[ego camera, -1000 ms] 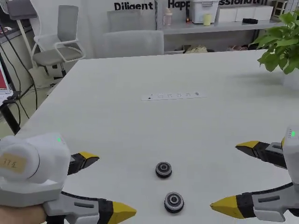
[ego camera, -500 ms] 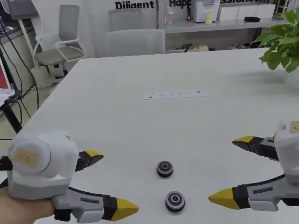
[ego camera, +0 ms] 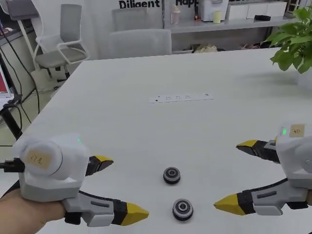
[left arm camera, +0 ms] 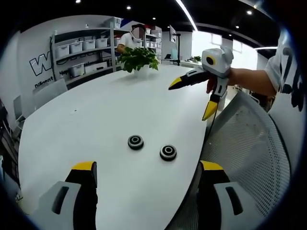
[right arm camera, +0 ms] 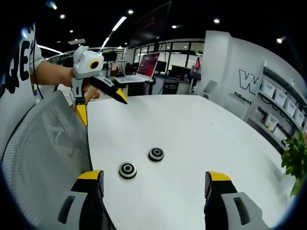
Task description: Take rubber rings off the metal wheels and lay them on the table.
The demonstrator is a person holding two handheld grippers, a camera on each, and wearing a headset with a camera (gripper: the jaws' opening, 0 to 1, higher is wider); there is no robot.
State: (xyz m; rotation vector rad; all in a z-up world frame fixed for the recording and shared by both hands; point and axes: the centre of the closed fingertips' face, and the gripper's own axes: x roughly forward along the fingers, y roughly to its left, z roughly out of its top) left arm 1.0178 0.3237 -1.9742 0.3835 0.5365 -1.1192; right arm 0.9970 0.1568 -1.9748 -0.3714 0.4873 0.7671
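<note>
Two small metal wheels with black rubber rings lie flat on the white table [ego camera: 146, 131]: a far wheel [ego camera: 171, 175] and a near wheel [ego camera: 183, 209] close to the front edge. In the left gripper view they are the far wheel [left arm camera: 135, 142] and near wheel [left arm camera: 168, 152]; in the right gripper view, the far wheel [right arm camera: 156, 154] and near wheel [right arm camera: 127, 169]. My left gripper [ego camera: 122, 187] hovers open to their left, my right gripper [ego camera: 233, 174] open to their right. Both are empty and apart from the wheels.
A flush socket strip [ego camera: 181, 98] sits mid-table. A potted plant [ego camera: 295, 41] stands at the far right corner. Office chairs [ego camera: 140, 43] line the far side, and a grey mesh chair back [left arm camera: 249, 158] presses against the near edge.
Both grippers have drifted a little inward toward the wheels, the left one also forward. The wheels have not moved.
</note>
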